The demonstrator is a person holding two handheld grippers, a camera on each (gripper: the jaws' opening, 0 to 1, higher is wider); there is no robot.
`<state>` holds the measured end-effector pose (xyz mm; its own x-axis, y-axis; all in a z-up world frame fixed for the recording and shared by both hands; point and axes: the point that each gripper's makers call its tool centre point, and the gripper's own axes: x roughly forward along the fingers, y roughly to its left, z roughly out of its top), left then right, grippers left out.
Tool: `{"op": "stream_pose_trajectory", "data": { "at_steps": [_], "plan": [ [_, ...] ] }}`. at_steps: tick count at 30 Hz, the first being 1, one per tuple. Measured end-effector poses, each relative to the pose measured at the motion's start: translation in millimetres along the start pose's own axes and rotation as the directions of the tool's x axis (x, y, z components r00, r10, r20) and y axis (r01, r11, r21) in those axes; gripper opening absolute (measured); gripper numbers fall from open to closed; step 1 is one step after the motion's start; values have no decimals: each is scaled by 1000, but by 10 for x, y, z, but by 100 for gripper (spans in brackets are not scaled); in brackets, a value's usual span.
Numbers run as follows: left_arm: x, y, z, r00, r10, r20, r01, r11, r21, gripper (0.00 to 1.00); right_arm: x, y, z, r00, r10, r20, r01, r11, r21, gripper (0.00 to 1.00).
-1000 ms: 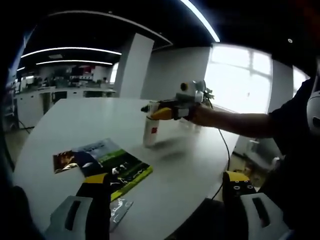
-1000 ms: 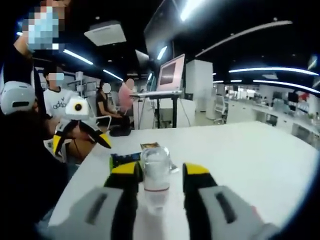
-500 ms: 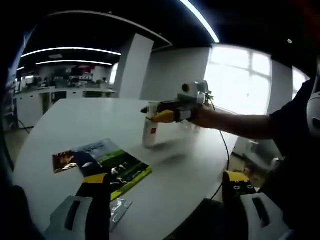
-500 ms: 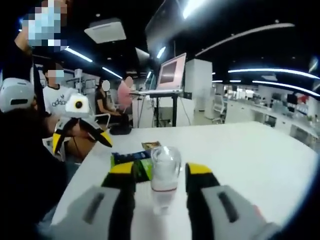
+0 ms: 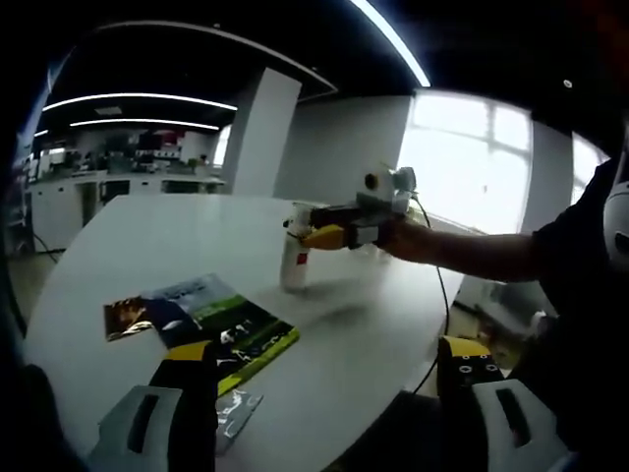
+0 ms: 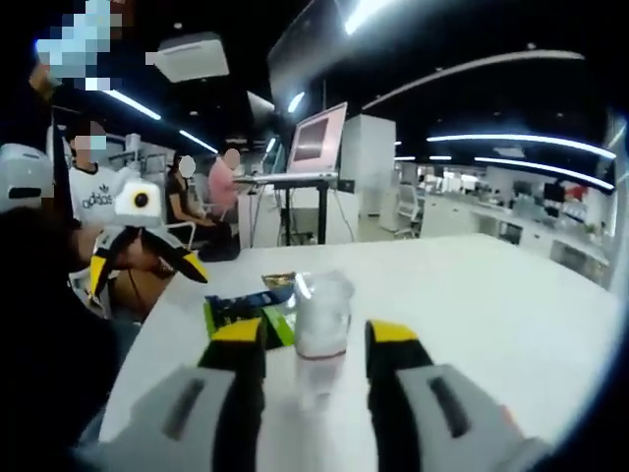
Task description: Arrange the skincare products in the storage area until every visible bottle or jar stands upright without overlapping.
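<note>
White bottle [image 6: 321, 317] stands upright (on the table) between the right hand-held gripper's [image 6: 314, 346] parted jaws.

Bottle [image 6: 320, 320] blurred (label unreadable); base behind gripper [image 6: 313, 344].

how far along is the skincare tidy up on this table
Done: one white bottle stands upright on the white table, beside the booklet. In hand: the right hand-held gripper has its jaws either side of that bottle; whether they grip it is unclear. The left hand-held gripper is open. Left: letting go.
</note>
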<state>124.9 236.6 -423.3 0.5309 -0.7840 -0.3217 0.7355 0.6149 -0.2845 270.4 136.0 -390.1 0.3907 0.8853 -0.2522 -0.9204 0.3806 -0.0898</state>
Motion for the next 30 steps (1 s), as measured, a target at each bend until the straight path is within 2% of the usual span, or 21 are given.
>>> {"op": "stream_pose_trajectory", "data": {
  "at_steps": [9, 16, 22, 30],
  "plan": [
    [-19, 5, 2, 1000, -11, 2, 11, 1000, 0, 94, -37, -36, 17, 995, -100, 16, 100, 994, 35, 41],
    [-35, 0, 23, 1000, -21, 6, 21, 1000, 5, 94, -23, 33, 26, 988, -154, 16, 154, 988, 17, 41],
    [-41, -14, 24, 999, -34, 12, 34, 999, 7, 94, -46, -1, -21, 974, -226, -6, 226, 974, 6, 41],
    [-79, 20, 0, 999, -41, 10, 41, 999, 4, 94, -78, -3, -50, 955, -297, 19, 296, 954, 56, 42]
  ]
}}
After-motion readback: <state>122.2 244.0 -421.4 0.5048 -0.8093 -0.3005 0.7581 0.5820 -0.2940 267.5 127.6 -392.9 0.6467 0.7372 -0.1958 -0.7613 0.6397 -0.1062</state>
